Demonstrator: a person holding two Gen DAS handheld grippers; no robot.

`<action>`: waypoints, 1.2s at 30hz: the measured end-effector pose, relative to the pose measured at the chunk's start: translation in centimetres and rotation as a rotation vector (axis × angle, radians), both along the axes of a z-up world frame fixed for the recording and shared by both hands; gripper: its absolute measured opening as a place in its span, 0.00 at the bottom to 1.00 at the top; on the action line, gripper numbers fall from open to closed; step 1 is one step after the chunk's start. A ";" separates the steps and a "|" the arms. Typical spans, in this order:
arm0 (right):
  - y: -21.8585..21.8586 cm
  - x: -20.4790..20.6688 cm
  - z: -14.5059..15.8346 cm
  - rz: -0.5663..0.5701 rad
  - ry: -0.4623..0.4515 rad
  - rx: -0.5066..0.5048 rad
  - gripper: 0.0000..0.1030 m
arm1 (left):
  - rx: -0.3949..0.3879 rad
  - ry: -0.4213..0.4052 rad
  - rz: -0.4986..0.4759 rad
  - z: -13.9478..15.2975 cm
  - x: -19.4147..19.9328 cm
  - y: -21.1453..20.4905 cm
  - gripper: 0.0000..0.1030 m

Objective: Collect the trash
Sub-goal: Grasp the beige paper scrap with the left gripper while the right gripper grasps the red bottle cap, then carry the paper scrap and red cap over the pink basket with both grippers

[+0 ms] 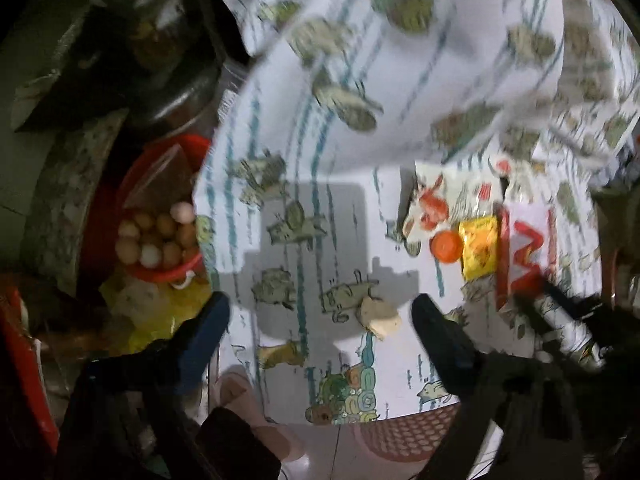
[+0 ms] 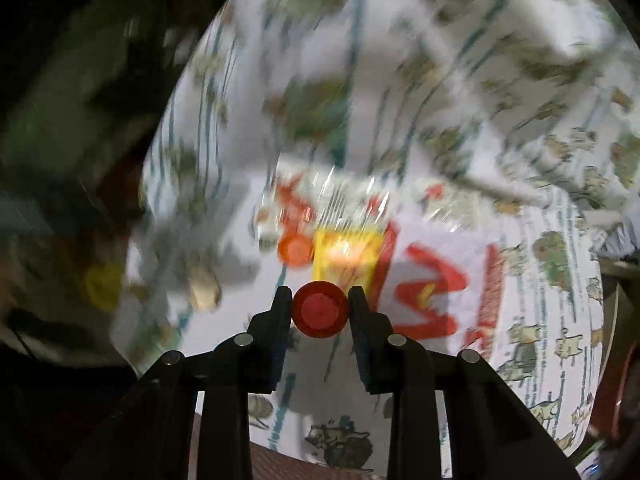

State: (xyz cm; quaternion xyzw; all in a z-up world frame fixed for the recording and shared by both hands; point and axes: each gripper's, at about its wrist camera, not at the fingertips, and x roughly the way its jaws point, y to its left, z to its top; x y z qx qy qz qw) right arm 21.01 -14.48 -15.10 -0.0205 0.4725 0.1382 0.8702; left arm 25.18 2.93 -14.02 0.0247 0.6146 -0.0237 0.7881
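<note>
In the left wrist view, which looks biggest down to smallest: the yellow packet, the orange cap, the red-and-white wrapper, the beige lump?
1. Red-and-white wrapper, though the right gripper hides its lower end.
2. Yellow packet.
3. Beige lump and orange cap look alike; the lump lies nearer the camera, so I won't rank them.

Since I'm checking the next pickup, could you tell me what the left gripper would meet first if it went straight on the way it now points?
Probably the crumpled beige scrap, lying between the open left gripper fingers on the printed cloth; depth is unclear.
</note>
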 end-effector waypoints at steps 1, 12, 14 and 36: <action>-1.0 -0.1 1.1 -0.014 -0.024 0.033 0.30 | -0.008 0.018 -0.012 -0.6 0.0 -0.4 0.77; -2.4 -0.9 3.8 0.001 -0.057 0.030 0.30 | -0.066 0.168 -0.056 -6.3 0.1 -3.1 0.70; -2.4 -1.2 4.0 0.002 -0.062 0.029 0.30 | -0.056 0.173 -0.063 -6.8 -0.1 -3.6 0.66; -7.5 -4.4 8.8 -0.218 -0.126 0.065 0.30 | -0.124 -0.037 -0.023 2.0 -3.9 -2.8 0.33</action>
